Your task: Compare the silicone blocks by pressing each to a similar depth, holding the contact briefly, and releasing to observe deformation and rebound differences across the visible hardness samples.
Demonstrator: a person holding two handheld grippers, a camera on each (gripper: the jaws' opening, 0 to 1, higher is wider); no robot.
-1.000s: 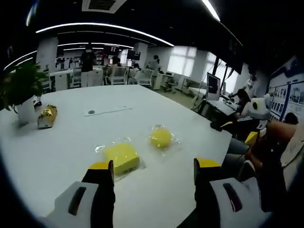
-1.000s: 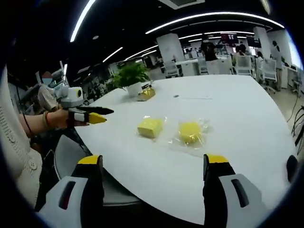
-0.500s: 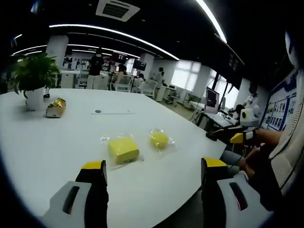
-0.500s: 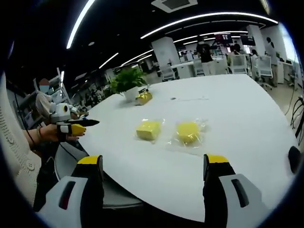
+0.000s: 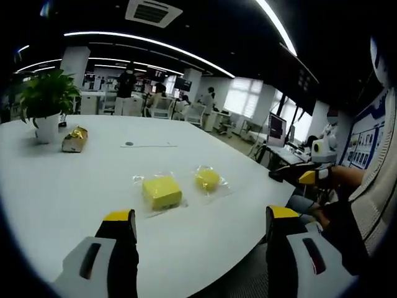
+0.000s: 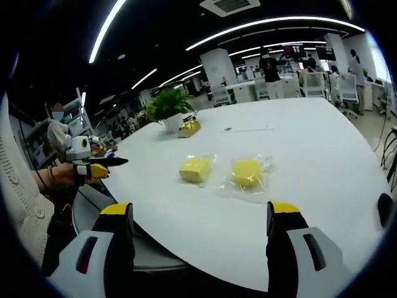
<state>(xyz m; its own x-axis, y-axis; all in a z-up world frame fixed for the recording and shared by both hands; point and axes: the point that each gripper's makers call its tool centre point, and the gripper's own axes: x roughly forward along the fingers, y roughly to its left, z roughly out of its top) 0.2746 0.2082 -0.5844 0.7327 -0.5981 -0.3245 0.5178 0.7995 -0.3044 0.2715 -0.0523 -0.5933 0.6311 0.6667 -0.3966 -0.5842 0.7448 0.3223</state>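
Blocks (image 5: 162,192) beyond left hand-held gripper (image 5: 201,226)

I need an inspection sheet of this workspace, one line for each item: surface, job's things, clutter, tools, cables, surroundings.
Surface: large white round-edged table, bare in front of both tools.
Job's things: yellow square silicone block and yellow round silicone block, each in a clear plastic wrapper, lying side by side and apart; neither is touched.
Clutter: green potted plant in a white pot and a gold foil-wrapped packet beside it, far from the blocks.
Tools: left tool open, off the table's edge; right tool open, also back from the blocks.
Cables: nothing seen on the table.
Surroundings: open office with desks, chairs, people and ceiling strip lights.
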